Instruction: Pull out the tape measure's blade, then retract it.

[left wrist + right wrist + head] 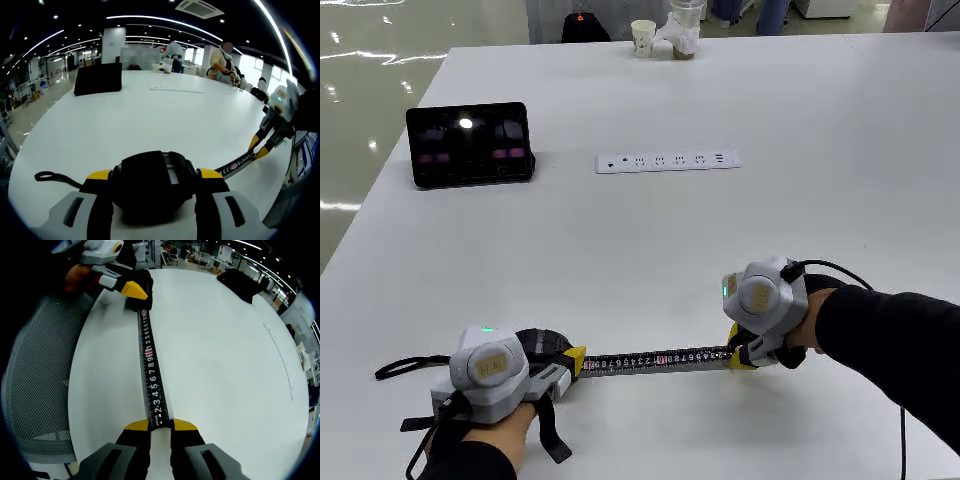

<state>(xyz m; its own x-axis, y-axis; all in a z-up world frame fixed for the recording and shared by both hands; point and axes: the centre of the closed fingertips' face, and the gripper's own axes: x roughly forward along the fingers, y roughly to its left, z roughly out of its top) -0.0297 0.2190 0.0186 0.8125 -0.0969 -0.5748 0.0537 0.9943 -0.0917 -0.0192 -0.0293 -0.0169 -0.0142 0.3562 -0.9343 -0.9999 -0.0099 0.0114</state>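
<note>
At 7 o'clock on the white counter (670, 250), the left hand-held gripper (568, 366) clamped the round black tape-measure case (542, 345), apparently anchoring it, while the right hand-held gripper (736, 356) at 5 o'clock pinched the black numbered blade (655, 360) by its tip, so it lay stretched flat between them.

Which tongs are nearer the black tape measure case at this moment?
Left. The left tongs are shut around the case. The right tongs pinch the tip of the blade, with the pulled-out blade lying between them and the case.
</note>
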